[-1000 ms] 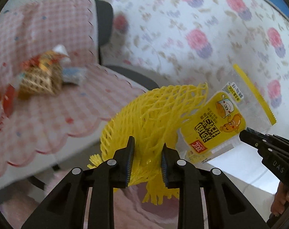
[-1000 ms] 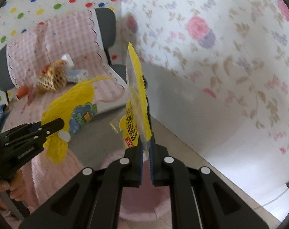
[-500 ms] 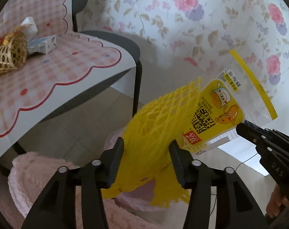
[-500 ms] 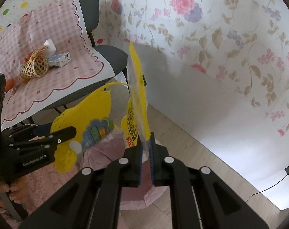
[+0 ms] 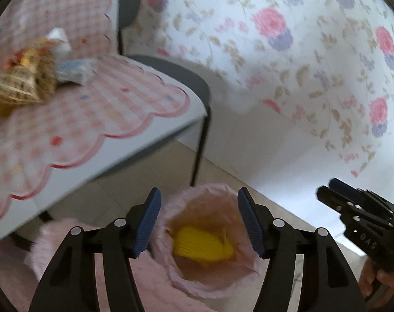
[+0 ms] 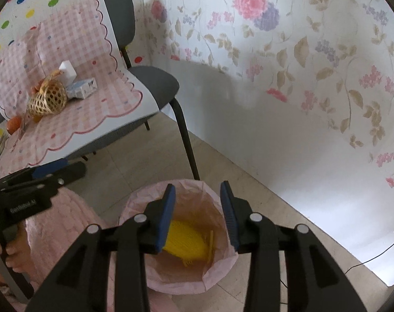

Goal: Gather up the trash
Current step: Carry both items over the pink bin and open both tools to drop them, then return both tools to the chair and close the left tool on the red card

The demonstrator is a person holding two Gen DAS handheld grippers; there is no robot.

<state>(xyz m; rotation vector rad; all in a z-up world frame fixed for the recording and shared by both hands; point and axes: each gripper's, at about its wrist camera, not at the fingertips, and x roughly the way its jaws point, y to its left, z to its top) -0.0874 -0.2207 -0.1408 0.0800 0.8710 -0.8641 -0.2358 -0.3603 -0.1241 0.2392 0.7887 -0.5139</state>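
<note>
The yellow foam net (image 6: 185, 240) and the yellow wrapper (image 6: 210, 244) have left the claws and now lie inside the pink-lined bin (image 6: 134, 202) at the bottom centre of the frame. The left gripper (image 5: 199, 223) and the right gripper (image 6: 197, 215) have just been opening; both stand apart and empty above the bin. At upper left, a wicker basket (image 6: 47, 101) rests on the chair (image 6: 158, 83).

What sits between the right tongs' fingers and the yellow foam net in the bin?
Nothing: in the right wrist view, the right tongs stand open above the pink-lined bin, with clear air down to the yellow foam net.
</note>
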